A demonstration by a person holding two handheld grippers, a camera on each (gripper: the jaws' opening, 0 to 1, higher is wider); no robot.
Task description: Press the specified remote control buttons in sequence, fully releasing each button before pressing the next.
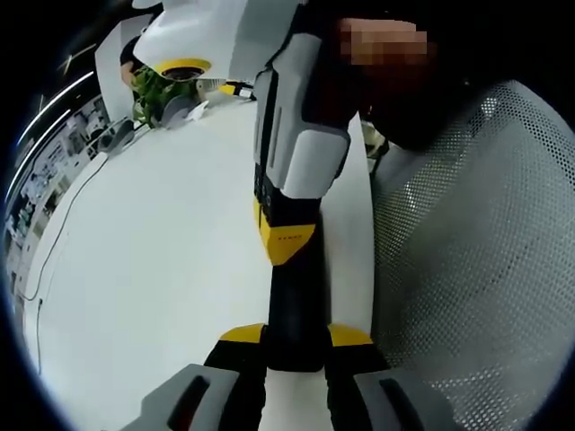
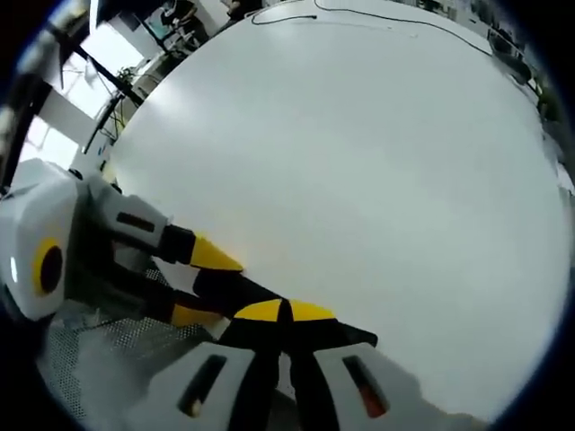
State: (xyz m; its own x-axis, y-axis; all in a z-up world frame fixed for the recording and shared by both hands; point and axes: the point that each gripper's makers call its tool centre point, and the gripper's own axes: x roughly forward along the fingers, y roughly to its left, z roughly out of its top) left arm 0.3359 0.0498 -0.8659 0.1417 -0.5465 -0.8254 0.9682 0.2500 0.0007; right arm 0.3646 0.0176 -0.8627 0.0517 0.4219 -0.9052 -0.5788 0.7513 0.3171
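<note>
Remote (image 1: 295, 296) sits clamped between left gripper (image 1: 296, 346) jaws. Right gripper (image 2: 284, 312), tips closed together, rests on it. Press squarely, then lift fully clear.

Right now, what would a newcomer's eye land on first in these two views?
In the left gripper view, the black remote clamped in the left gripper, the right gripper touching it from above. Around them lie the white table and a mesh chair.

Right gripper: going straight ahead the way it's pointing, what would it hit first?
The black remote, clamped in the left gripper, lies directly at the right gripper's shut tips; they seem to touch it, though depth is unclear.
</note>
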